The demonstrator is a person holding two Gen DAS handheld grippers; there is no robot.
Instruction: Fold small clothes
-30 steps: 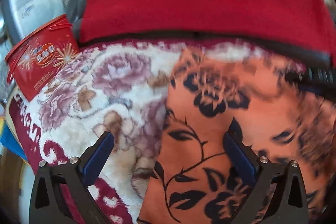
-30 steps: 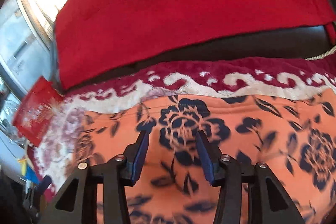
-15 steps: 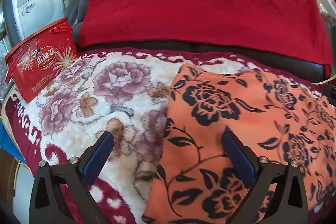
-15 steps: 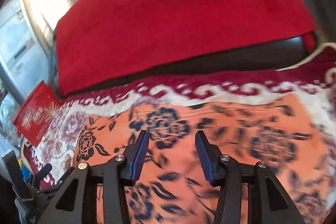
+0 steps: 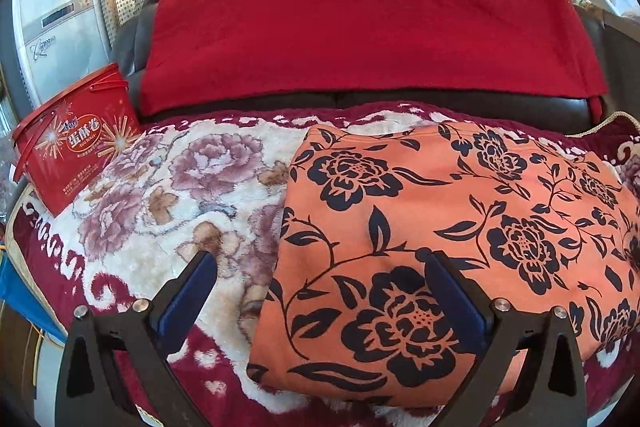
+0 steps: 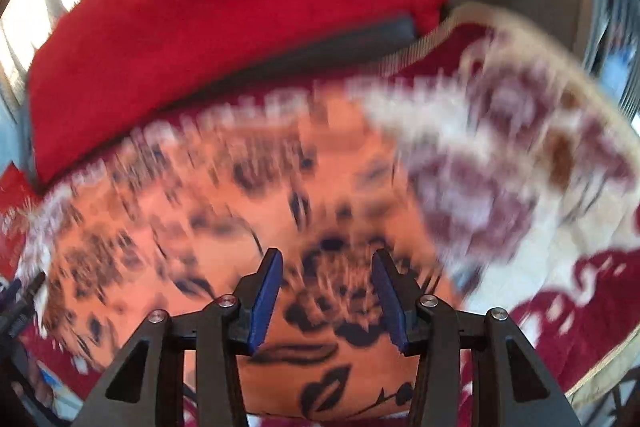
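Observation:
An orange garment with a black flower print [image 5: 440,227] lies folded flat on a floral blanket [image 5: 160,195]. My left gripper [image 5: 320,279] hovers over the garment's near left edge, open wide, with nothing between its blue pads. In the blurred right wrist view the same orange garment [image 6: 224,211] fills the left and middle. My right gripper [image 6: 326,291] stands above its near right part, open, with the jaws partly apart and nothing held.
A red cloth [image 5: 360,15] drapes over the dark sofa back [image 5: 400,103]. A red snack tub [image 5: 76,139] stands on the blanket's far left. A white appliance [image 5: 56,23] stands behind it. The blanket's corded edge [image 6: 440,31] runs along the right.
Both grippers have pulled back from the garment, so more of it shows. The right gripper has swept to the right along it, blurring its view. Neither gripper's opening has changed.

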